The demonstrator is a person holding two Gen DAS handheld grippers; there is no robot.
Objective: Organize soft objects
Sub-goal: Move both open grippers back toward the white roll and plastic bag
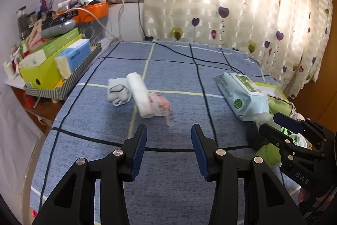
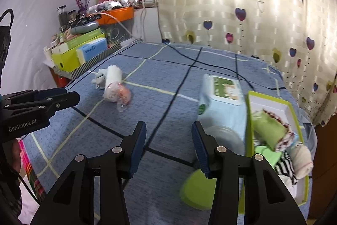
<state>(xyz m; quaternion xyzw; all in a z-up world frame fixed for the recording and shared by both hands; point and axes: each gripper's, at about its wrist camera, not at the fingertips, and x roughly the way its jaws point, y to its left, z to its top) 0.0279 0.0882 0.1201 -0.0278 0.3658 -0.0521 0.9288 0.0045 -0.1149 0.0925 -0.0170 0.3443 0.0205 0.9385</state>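
On the blue checked bedspread (image 1: 168, 172) lie a grey sock bundle (image 1: 117, 94), a white rolled cloth (image 1: 140, 96) and a clear-wrapped orange item (image 1: 161, 107), all touching. My left gripper (image 1: 169, 128) is open and empty, short of that pile. My right gripper (image 2: 168, 125) is also open, with nothing between its pads. A blurred green round thing (image 2: 195, 191) lies just under its right finger. A lime-rimmed box (image 2: 292, 111) on the right holds a green roll (image 2: 269, 130), a white roll (image 2: 301, 159) and a striped cloth (image 2: 286, 163).
A pale blue wet-wipes pack (image 2: 223, 102) lies against the box's left side, with a greyish round thing (image 2: 223, 136) in front of it. A striped tray of boxes (image 1: 63, 69) crowds the bedside on the left. A heart-print curtain (image 1: 242, 3) hangs behind the bed.
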